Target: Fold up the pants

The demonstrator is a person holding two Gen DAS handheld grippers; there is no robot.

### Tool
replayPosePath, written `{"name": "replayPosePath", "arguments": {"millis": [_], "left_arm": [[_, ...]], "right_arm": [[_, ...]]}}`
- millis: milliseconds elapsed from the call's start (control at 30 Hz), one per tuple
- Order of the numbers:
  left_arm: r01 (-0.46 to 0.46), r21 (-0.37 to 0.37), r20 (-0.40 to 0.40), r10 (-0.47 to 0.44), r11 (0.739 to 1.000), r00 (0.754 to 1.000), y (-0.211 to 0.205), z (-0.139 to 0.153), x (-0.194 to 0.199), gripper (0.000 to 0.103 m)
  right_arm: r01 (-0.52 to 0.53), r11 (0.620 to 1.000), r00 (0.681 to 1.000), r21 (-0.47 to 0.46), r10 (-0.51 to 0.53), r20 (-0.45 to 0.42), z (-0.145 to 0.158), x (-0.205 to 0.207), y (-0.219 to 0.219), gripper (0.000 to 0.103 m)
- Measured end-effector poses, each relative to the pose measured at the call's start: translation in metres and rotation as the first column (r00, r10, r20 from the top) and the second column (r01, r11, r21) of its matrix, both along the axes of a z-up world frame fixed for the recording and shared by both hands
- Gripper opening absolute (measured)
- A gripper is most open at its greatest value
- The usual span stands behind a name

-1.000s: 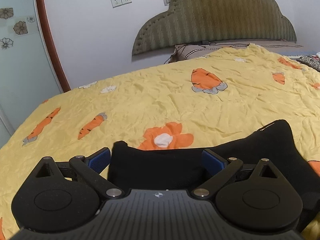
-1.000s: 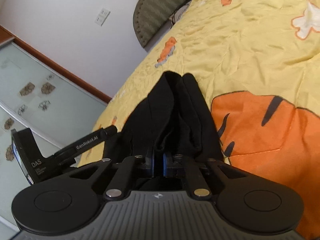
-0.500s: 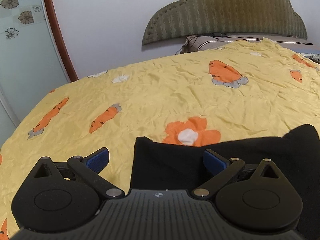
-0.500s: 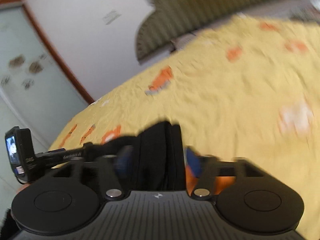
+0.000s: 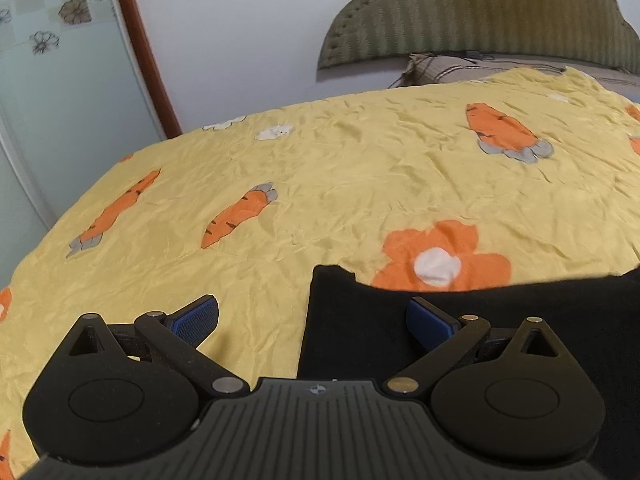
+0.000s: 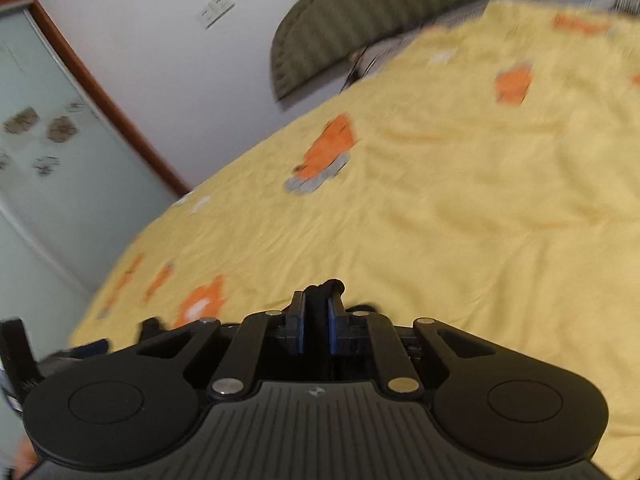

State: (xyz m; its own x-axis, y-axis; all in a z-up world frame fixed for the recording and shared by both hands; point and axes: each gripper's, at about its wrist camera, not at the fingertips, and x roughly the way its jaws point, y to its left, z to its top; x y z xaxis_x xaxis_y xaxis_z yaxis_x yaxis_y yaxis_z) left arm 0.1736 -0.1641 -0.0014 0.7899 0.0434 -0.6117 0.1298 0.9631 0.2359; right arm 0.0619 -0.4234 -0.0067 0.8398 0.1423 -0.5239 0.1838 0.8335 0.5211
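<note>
The right gripper (image 6: 317, 330) has just clenched on the limp black pants (image 5: 360, 332), seemingly a bunched edge; the left gripper (image 5: 312, 320) stands released.

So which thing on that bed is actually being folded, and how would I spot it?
Start from the wide yellow bedspread printed with orange carrots, below the green padded headboard. At its near edge, just this side of the orange flower with a white centre, lie the black pants. They are the only plain, dark thing on that bright patterned cloth.
</note>
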Motion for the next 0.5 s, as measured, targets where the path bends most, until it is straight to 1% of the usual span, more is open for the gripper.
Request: {"name": "replayPosePath", "arguments": {"millis": [67,133,200,233,267,300,333,367,433,500], "left_arm": [[-0.015,-0.005,0.010,0.015,1.000,1.000,-0.004,-0.005,0.006,0.103],[-0.018,0.019,-0.021,0.018,1.000,1.000,-0.007,-0.011,0.010,0.103],[-0.009,0.011,-0.015,0.009,1.000,1.000,-0.003,-0.006,0.004,0.103],[0.003,0.004,-0.015,-0.003,1.000,1.000,0.000,0.000,-0.001,0.102],[0.016,-0.005,-0.013,-0.016,1.000,1.000,0.002,0.005,-0.007,0.102],[0.032,-0.018,-0.005,-0.032,0.999,0.999,0.005,0.012,-0.015,0.102],[0.046,-0.031,0.002,-0.046,0.998,0.999,0.007,0.017,-0.022,0.102],[0.058,-0.049,0.000,-0.058,0.997,0.998,0.009,0.022,-0.031,0.102],[0.095,-0.085,-0.019,-0.097,0.992,0.995,0.008,0.025,-0.047,0.103],[0.136,-0.114,-0.057,-0.143,0.984,0.988,0.003,0.020,-0.060,0.103]], "right_arm": [[0.035,0.998,0.999,-0.059,-0.035,-0.004,-0.001,0.000,0.005,0.011],[0.045,0.991,0.998,-0.126,-0.050,-0.040,-0.005,0.007,0.013,0.011],[0.031,0.985,0.996,-0.168,-0.044,-0.073,-0.007,0.009,0.016,0.016],[0.018,0.978,0.996,-0.207,-0.036,-0.086,-0.004,0.008,0.019,0.024],[0.051,0.964,0.993,-0.260,-0.077,-0.091,0.002,0.004,0.021,0.036],[0.093,0.947,0.990,-0.306,-0.122,-0.075,0.009,-0.003,0.023,0.040],[0.112,0.934,0.990,-0.340,-0.134,-0.044,0.017,-0.010,0.026,0.041],[0.098,0.930,0.994,-0.354,-0.109,-0.011,0.025,-0.019,0.032,0.041],[0.016,0.941,1.000,-0.337,-0.007,0.026,0.034,-0.030,0.046,0.041],[-0.113,0.938,0.992,-0.329,0.122,0.009,0.033,-0.033,0.068,0.040]]}}
